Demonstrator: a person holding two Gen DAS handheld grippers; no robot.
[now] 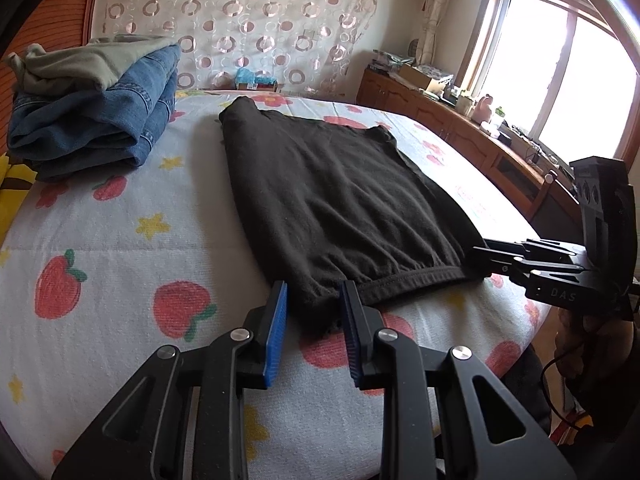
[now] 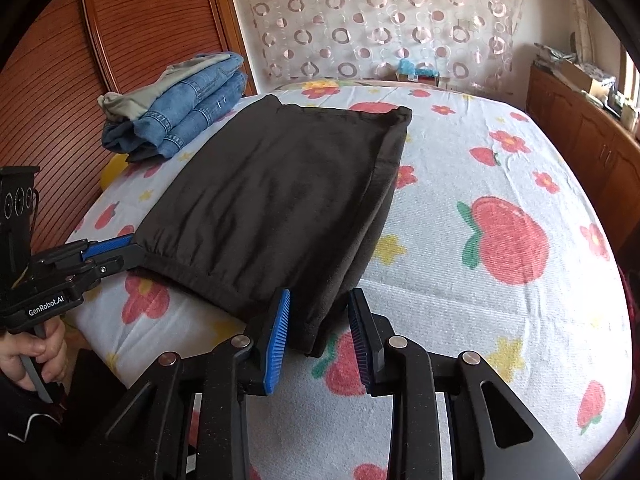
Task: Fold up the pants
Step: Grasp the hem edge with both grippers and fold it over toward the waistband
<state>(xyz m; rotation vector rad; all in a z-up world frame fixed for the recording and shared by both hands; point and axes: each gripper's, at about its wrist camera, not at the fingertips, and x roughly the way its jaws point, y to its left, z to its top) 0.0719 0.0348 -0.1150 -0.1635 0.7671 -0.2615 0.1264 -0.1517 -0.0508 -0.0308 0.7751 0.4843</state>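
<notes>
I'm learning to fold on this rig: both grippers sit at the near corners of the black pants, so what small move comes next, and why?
Probably close both grippers on the near corners. The left gripper and right gripper each straddle a corner of the black pants, but the blue pads look apart from the cloth, so lifting now would likely leave it on the bed.

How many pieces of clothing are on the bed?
3: black pants spread in the middle, folded jeans near the headboard, a grey garment on them. More may be hidden.
</notes>
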